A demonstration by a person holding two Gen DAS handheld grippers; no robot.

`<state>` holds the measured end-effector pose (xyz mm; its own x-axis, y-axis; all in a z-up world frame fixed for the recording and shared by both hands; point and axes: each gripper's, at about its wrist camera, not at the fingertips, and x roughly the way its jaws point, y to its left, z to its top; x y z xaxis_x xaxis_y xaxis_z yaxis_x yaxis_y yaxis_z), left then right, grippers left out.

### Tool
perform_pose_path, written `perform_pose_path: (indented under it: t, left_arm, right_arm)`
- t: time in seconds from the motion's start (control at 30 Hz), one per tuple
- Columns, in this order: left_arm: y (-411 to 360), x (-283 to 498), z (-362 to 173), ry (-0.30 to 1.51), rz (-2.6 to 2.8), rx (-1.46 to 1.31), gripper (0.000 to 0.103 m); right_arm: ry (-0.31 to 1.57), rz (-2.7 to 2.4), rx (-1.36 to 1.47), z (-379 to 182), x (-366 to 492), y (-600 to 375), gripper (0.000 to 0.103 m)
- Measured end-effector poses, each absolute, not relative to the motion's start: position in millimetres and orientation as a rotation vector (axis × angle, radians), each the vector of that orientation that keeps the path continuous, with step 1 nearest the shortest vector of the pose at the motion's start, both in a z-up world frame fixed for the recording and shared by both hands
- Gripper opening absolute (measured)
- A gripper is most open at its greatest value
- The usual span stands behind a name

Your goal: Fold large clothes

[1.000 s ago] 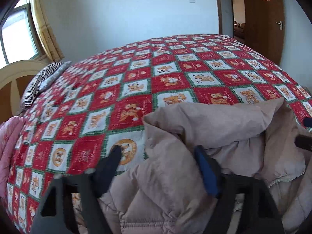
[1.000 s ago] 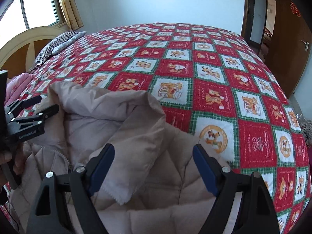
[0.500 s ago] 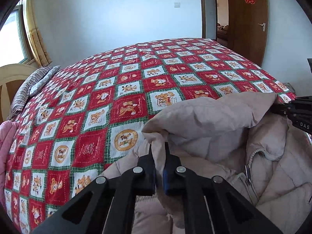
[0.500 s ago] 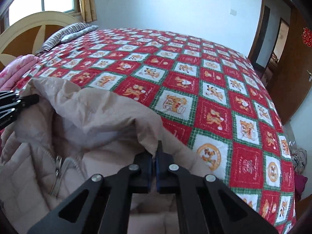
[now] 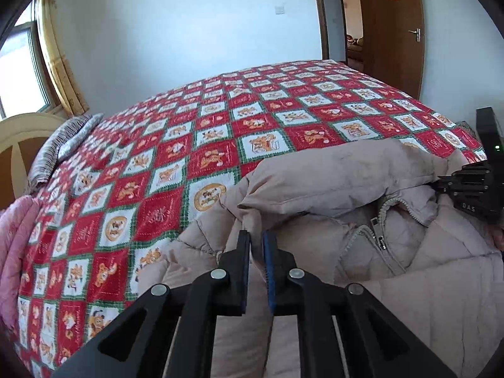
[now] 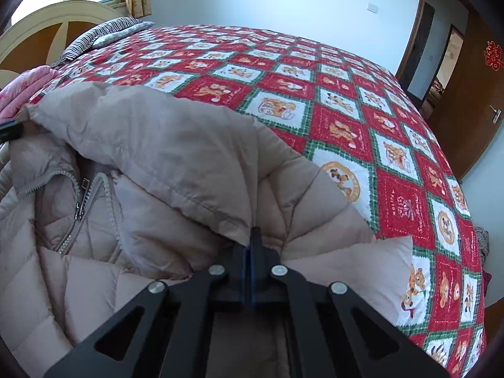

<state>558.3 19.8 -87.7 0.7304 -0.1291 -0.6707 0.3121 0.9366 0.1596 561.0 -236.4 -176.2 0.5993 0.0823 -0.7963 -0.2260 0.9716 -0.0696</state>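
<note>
A beige puffer jacket (image 6: 132,226) lies at the near edge of the bed (image 6: 362,119), on a red patchwork quilt (image 5: 195,163), its zip (image 6: 78,208) partly open. The hood (image 6: 151,145) is stretched out between the two grippers. The left gripper (image 5: 256,245) pinches one hood corner; its jaws have just been closing and now grip a fold of fabric, a thin gap showing between them. The right gripper (image 6: 250,242) is clamped tight on the other corner.

Both grips look to be on thin edge fabric only. If the hands pull apart too hard, or lift at uneven pace, the slick shell could slide out of one pair of jaws and the hood would flop back skewed. The looser left grip seems the likelier to fail. Puffy filling may also spring a fold open unless it is pressed flat.
</note>
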Motion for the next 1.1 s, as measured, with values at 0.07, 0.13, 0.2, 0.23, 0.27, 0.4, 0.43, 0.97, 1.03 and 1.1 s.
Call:
perform_pose_path:
  t: [0.07, 0.13, 0.2, 0.23, 0.27, 0.4, 0.43, 0.97, 1.03, 1.1]
  left_arm:
    - [21, 546, -71, 0.658, -0.255, 0.26, 0.05]
    - [23, 543, -55, 0.581, -0.182, 0.238, 0.103]
    - [19, 549, -43, 0.504, -0.152, 0.204, 0.102]
    - [14, 559, -40, 0.51, -0.153, 0.195, 0.102]
    - [7, 574, -40, 0.535, -0.146, 0.187, 0.102]
    - [-21, 622, -54, 0.578, -0.095, 0.159, 0.102]
    - [-28, 631, -61, 0.596, -0.093, 0.16, 0.102]
    - [-37, 646, -166, 0.843, -0.014, 0.231, 0.102]
    - [-36, 647, -165, 0.842, -0.014, 0.223, 0.102]
    - [-35, 648, -164, 0.844, -0.018, 0.217, 0.102]
  right_arm:
    - [0.91, 0.183, -0.163, -178, 561, -238, 0.002]
    - [0.906, 0.184, -0.166, -181, 561, -237, 0.003]
    - [0.902, 0.187, -0.168, -183, 561, -235, 0.003]
    - [0.901, 0.187, -0.165, -185, 561, -235, 0.003]
    - [0.901, 0.187, -0.165, -186, 560, -235, 0.003]
    - [0.898, 0.185, -0.174, -188, 559, -233, 0.003]
    - [0.897, 0.187, -0.174, -188, 559, -234, 0.003]
    - [0.757, 0.244, -0.07, -103, 507, -231, 0.019]
    - [0.75, 0.255, -0.054, -99, 522, -213, 0.019]
    - [0.734, 0.246, -0.044, -105, 544, -197, 0.019]
